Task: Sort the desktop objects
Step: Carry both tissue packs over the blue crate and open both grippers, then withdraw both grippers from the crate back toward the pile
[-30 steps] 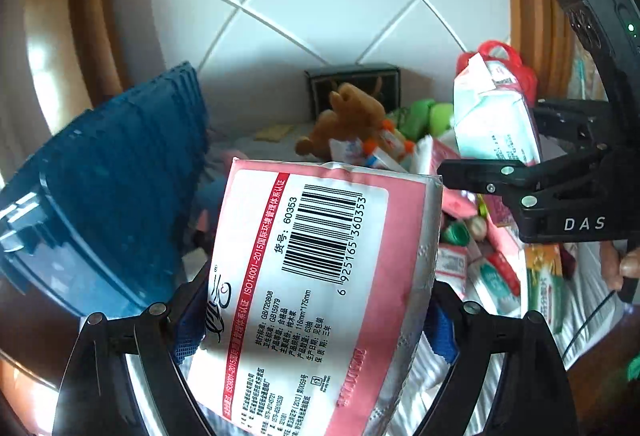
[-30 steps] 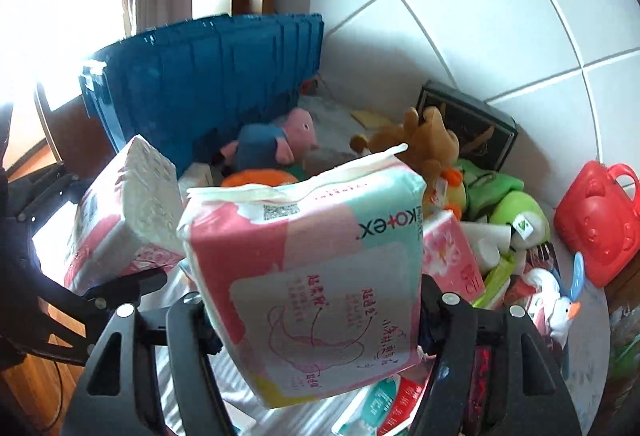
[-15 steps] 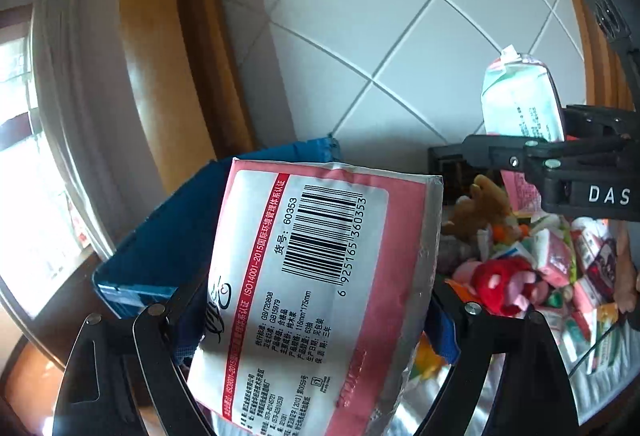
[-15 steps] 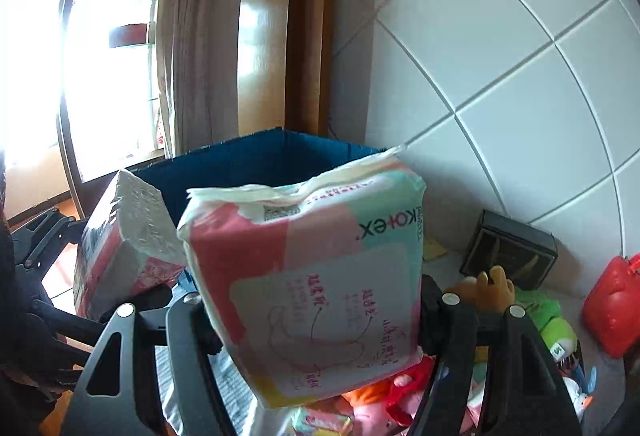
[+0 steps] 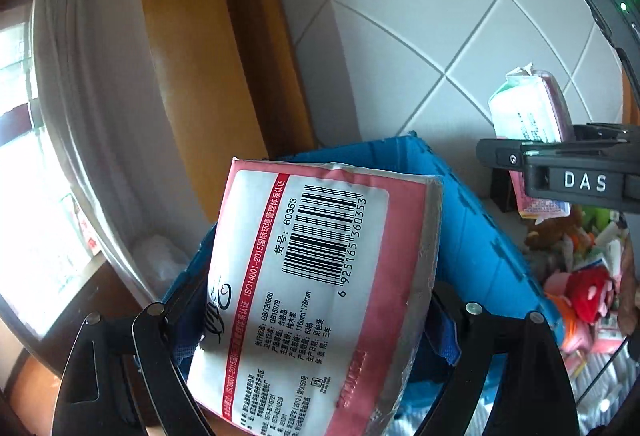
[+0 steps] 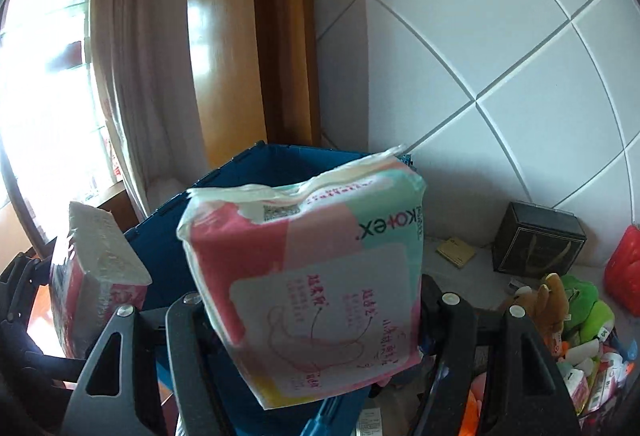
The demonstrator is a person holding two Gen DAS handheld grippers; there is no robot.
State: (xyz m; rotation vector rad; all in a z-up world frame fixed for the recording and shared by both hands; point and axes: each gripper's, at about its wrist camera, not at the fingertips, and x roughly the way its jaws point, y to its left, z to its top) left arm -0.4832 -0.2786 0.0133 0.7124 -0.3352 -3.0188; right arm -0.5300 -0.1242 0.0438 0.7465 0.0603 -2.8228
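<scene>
Both grippers are clamped on packs, left gripper (image 5: 320, 320) on the barcode tissue pack (image 5: 316, 300), right gripper (image 6: 312, 320) on the Kotex pad pack (image 6: 316, 300), held above the blue crate (image 6: 248, 203), neither dropped in yet, and loads of clutter (image 6: 580, 324) left on the desk.

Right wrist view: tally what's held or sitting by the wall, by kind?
Soft packs held in grippers: 2, the tissue pack in the left gripper and the pad pack in the right gripper.
Blue crates: 1.
Black boxes: 1.
Red bags: 1.
Total: 5.
</scene>
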